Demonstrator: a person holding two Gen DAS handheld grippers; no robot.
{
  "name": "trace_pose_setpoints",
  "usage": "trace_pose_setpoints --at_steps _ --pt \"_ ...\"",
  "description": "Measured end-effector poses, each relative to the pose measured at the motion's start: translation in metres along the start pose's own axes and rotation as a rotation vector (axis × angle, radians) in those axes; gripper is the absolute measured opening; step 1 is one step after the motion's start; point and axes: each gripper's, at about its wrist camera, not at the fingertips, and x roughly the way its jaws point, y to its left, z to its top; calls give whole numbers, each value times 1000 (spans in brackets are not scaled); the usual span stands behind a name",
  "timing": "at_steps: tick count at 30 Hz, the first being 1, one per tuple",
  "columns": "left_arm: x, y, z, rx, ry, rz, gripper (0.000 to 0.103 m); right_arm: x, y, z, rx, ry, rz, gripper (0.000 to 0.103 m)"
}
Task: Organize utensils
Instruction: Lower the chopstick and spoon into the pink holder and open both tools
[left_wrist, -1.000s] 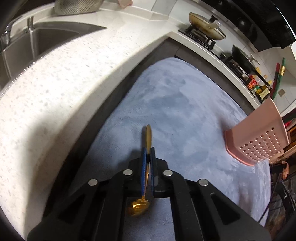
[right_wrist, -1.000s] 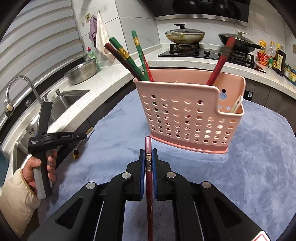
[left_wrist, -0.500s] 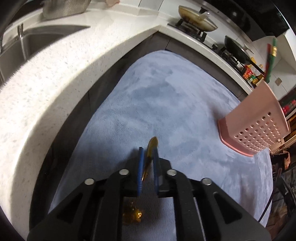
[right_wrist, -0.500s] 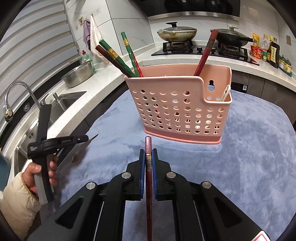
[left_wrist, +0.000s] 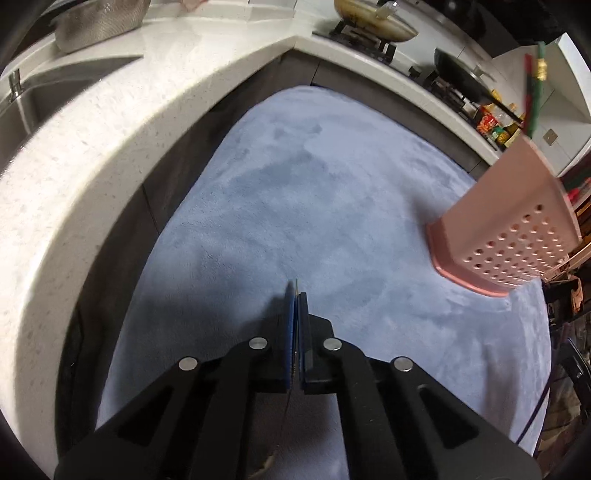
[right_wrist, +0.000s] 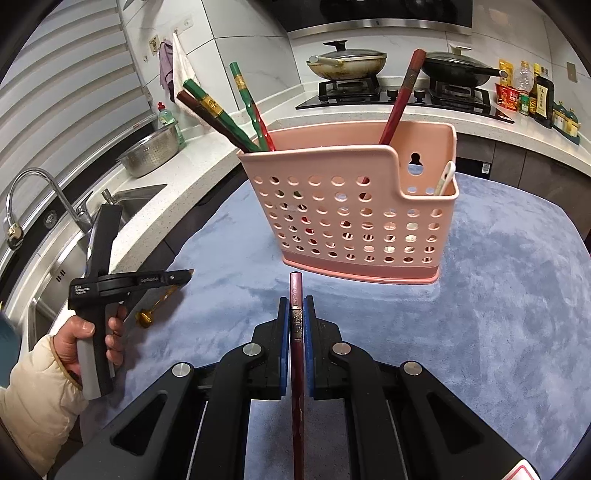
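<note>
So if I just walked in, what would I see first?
Probably the pink basket with holes, standing on the blue cloth, with green and red chopsticks poking out of its top. Right in front, the right gripper pinches a dark red chopstick. Off to the left, the left gripper holds a little gold spoon that hangs down.

One pink perforated basket (right_wrist: 354, 221) stands on one blue-grey mat (right_wrist: 498, 314). Five chopsticks show: four in the basket, two green (right_wrist: 214, 110), one dark brown (right_wrist: 207, 118) and one red (right_wrist: 402, 96), plus one dark red chopstick (right_wrist: 296, 321) outside it. One white utensil (right_wrist: 445, 179) and one gold spoon (right_wrist: 155, 308) complete the set. Two pans (right_wrist: 347, 64) sit on one stove (right_wrist: 399, 94).
</note>
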Motion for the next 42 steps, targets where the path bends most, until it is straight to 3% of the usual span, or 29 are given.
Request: trace_pose_setpoints --at_steps 5,10,18,24,30,42 --pt "-41 -18 -5 16 -61 -26 1 -16 -1 2 10 -25 -11 7" --pt "-105 -54 -5 59 -172 -97 1 -45 -2 13 32 -81 -1 7" --pt "-186 -114 26 133 -322 -229 1 -96 -6 59 38 -250 -25 7" --pt "-218 -170 58 220 -424 -295 1 -133 -11 109 51 -409 -42 7" --pt "-208 -206 89 259 -458 -288 1 -149 -17 155 47 -512 -59 7" --pt "-123 -206 105 224 -329 -223 1 -130 -40 195 103 -576 -48 7"
